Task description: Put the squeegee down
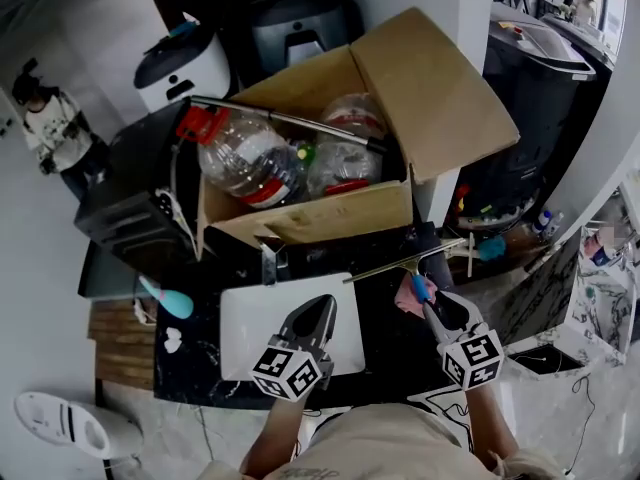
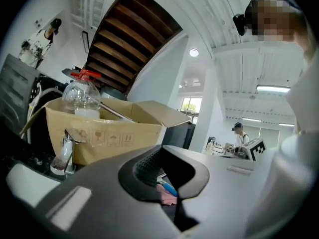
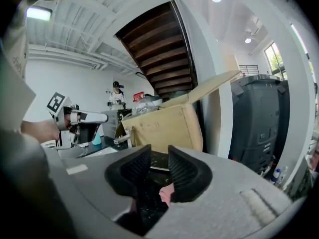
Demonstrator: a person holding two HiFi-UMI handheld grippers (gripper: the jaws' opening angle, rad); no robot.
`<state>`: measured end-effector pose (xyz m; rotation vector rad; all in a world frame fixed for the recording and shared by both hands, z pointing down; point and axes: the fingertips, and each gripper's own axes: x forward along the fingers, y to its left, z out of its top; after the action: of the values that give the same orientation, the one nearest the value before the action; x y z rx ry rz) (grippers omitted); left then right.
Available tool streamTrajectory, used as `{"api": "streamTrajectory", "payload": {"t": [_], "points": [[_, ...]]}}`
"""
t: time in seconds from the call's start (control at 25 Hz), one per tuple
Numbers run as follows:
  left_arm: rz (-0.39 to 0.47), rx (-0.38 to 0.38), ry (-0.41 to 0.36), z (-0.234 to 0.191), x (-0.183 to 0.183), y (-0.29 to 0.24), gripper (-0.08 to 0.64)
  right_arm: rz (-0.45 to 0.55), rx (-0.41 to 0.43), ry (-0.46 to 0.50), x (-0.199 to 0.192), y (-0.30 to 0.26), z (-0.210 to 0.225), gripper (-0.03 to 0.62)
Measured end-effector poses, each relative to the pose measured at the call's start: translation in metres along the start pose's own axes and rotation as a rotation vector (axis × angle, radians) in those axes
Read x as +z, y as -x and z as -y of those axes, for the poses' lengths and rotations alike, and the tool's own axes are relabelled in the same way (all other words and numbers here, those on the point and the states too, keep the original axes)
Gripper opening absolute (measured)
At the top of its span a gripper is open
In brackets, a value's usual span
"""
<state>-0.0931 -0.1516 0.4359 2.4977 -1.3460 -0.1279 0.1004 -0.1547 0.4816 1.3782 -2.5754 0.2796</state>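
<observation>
Left gripper [image 1: 322, 306] [image 2: 159, 148]: over the near half of the white basin [image 1: 245, 328]. Jaw tips meet, nothing clamped. The hollow behind the tips shows only a scrap of blue handle and pink.

Right gripper [image 1: 436, 306] [image 3: 159, 151]: right of it, low over the black counter [image 1: 390, 343]. Jaws are apart, with a clear gap. Its own view shows counter and the pink cloth [image 1: 405, 298] [image 2: 167, 197] [image 3: 164, 193] through the gap, and no handle between the pads.

Squeegee [image 1: 405, 261] [image 2: 168, 188]: lies on the counter right of the basin. The blade runs left-right just far of the cloth and the blue handle points near. The handle's near end is hidden under the right jaws; contact cannot be told.

Faucet [image 1: 270, 265] [image 2: 65, 151]: stands at the basin's far edge.

Box [image 1: 330, 218] [image 2: 99, 133] [image 3: 164, 126]: behind the faucet, flaps open. It holds clear bottles [image 1: 250, 153] [image 2: 82, 96], partly hidden by the front wall. A metal rod [image 1: 290, 118] lies across the top.

Black bin [image 1: 540, 78] [image 3: 259, 118]: far right, cut off by the frame edge.
</observation>
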Motion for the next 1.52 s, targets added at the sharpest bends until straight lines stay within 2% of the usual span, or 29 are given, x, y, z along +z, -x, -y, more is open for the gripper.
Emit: {"api": "streamTrajectory", "payload": {"t": [0.12,0.2,0.36,0.8,1.16,1.52], "points": [[0.002,0.018,-0.063,-0.001,0.005,0.003,0.015,0.048,-0.013,0.055,0.020,0.007,-0.004,0.038],[0.004,0.014,-0.087,0.002,0.008,0.003,0.015,0.074,-0.012,0.076,0.031,0.010,-0.007,0.015],[0.019,-0.022,-0.062,0.008,0.014,0.000,0.015,0.109,-0.012,0.088,0.048,0.016,-0.013,0.010],[0.014,-0.037,-0.097,0.011,0.012,-0.006,0.015,0.117,-0.036,0.122,0.062,0.028,-0.013,0.002],[0.003,-0.032,-0.108,0.009,0.006,-0.004,0.015,0.103,-0.041,0.175,0.053,0.024,-0.020,0.000],[-0.021,-0.042,-0.101,0.008,-0.003,-0.002,0.015,0.101,-0.028,0.150,0.046,0.022,-0.027,0.000]]}}
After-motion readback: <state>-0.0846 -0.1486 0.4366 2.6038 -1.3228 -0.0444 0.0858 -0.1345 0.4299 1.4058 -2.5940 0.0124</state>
